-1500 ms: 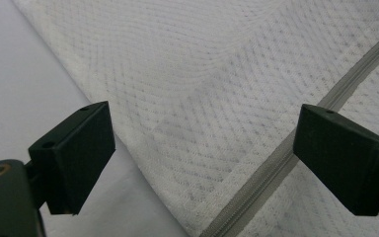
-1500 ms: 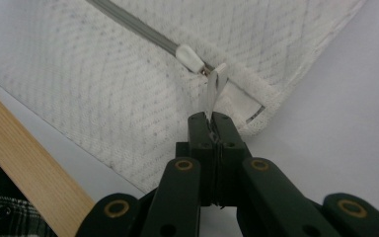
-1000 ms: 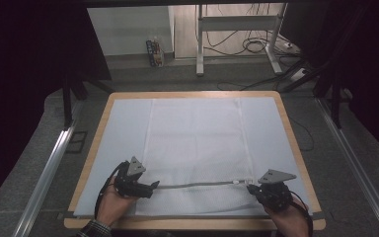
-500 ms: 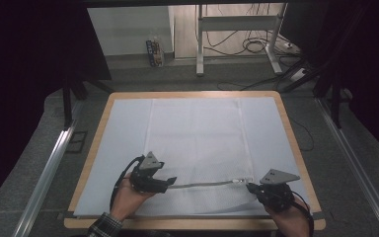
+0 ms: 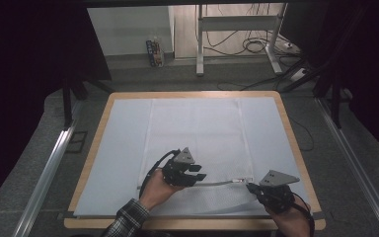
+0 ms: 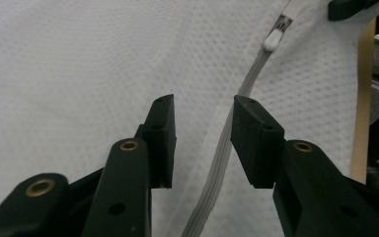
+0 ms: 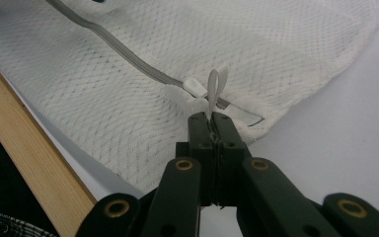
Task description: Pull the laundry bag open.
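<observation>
The right gripper (image 7: 212,121) pinches the mesh bag's (image 7: 143,113) edge just beside its zipper pull (image 7: 216,84), jaws fully together. The left gripper (image 6: 202,131) has just been closing, its jaws astride the one grey zipper (image 6: 216,163) without touching. The high view shows the bag flat on the wooden-rimmed table (image 5: 296,143).

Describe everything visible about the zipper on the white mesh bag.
The zipper is a grey tape band sewn along the near edge of the white mesh bag, lying flat. Its white slider sits near the right end. The right gripper pinches the pull tab upright; the left gripper's open jaws straddle the tape.
</observation>
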`<state>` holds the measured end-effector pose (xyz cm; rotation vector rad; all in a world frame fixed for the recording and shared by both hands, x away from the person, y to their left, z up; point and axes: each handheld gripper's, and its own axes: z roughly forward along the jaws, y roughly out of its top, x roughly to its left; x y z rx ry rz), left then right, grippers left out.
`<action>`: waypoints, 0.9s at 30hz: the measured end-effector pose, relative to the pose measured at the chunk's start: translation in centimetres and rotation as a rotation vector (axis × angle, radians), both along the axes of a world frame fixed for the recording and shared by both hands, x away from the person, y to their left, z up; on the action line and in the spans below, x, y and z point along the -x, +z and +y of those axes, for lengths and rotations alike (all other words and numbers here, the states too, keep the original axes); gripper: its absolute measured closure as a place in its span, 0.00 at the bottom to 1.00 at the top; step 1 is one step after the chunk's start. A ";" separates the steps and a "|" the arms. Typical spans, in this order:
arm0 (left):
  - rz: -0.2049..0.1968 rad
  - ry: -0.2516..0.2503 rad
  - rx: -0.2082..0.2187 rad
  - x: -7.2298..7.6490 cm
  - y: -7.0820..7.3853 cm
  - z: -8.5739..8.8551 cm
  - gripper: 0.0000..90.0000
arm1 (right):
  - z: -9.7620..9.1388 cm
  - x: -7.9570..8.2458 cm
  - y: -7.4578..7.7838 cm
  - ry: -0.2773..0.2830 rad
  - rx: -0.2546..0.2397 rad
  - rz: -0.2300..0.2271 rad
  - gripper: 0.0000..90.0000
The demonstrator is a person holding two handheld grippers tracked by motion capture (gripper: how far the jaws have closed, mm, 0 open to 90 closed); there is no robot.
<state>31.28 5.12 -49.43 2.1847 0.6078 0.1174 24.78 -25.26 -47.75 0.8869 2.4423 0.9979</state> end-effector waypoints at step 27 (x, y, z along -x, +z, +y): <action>0.165 -0.236 0.068 -2.1 -1.0 -7.2 0.73 | 0.4 0.8 0.5 0.048 0.044 -0.098 0.98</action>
